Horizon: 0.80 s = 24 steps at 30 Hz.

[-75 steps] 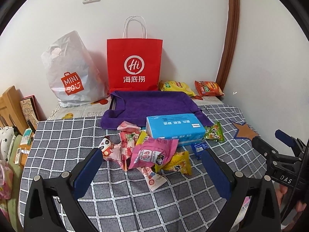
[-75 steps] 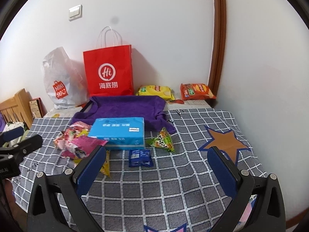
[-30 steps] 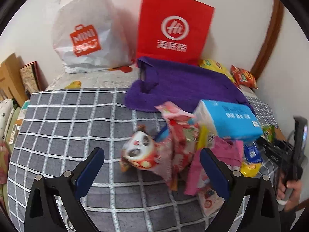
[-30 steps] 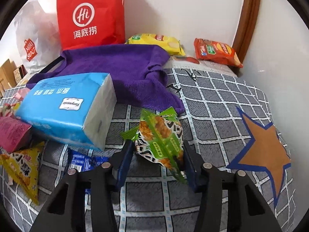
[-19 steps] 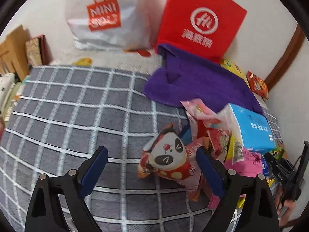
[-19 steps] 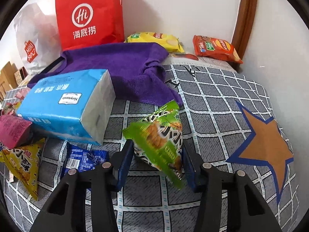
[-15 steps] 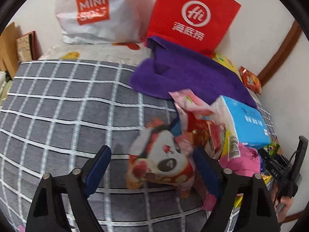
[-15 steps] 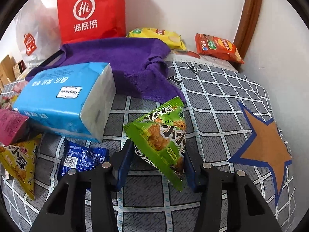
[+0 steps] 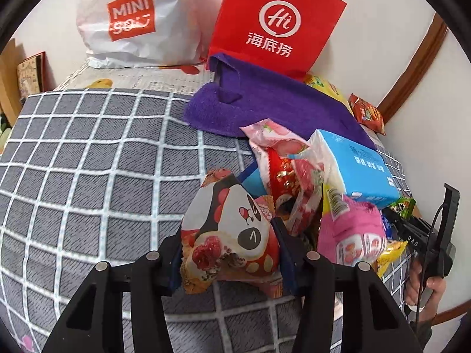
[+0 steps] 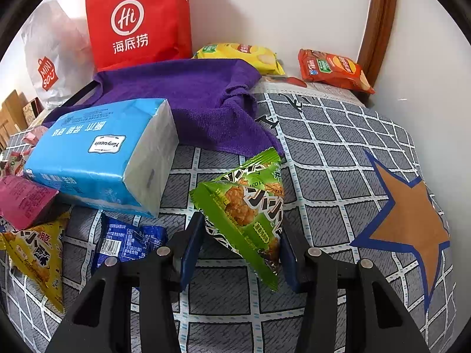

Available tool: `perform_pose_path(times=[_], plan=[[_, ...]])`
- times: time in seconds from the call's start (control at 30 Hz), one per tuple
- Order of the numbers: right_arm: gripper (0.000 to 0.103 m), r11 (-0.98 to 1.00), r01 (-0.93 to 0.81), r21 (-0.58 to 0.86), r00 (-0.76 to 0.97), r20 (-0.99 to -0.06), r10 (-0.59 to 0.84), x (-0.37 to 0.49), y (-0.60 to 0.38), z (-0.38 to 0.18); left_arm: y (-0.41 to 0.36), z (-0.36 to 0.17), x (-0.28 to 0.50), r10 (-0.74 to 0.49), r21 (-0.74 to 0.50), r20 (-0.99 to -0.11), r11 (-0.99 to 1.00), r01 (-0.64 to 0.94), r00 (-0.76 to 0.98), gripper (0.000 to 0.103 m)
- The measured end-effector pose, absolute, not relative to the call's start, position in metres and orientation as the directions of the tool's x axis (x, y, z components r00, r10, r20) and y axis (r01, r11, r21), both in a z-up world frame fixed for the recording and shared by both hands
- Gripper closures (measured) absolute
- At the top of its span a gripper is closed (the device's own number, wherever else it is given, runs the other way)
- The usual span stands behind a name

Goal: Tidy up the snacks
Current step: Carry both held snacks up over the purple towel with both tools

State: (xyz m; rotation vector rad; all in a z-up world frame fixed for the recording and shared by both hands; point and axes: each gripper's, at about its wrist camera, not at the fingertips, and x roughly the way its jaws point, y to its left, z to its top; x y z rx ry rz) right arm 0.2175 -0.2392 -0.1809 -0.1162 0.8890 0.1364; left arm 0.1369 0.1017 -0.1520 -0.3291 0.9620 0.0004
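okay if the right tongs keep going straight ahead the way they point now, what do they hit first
The right tongs, shut on the green snack packet, point toward the edge of the purple towel. That looks first in line, the blue tissue pack passing just left, though depth is unclear.

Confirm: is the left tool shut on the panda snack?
Shut on it: the left tool has both fingers pressed against the sides of the panda snack.

Left wrist view sits low over the grey checked cloth, close in, facing the back wall; right wrist view also low and close, further right, same facing; both share the red paper bag, purple towel and blue tissue pack.
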Motion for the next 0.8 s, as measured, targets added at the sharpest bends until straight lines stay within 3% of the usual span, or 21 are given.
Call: perform_pose_path(times=[0.3, 0.8], plan=[[0.058, 0.988, -0.155, 0.003, 0.664, -0.741, 0.106, 0.210, -0.249, -0.172, 0.118, -0.150, 0.108, -0.142, -0.297, -0.802, 0.938, -0.180, 0.581, 0.053], [0.058, 0.987, -0.156, 0.048, 0.667, -0.732, 0.141, 0.131, -0.245, -0.149, 0.087, -0.112, 0.080, -0.210, -0.318, -0.754, 0.946, -0.066, 0.622, 0.053]])
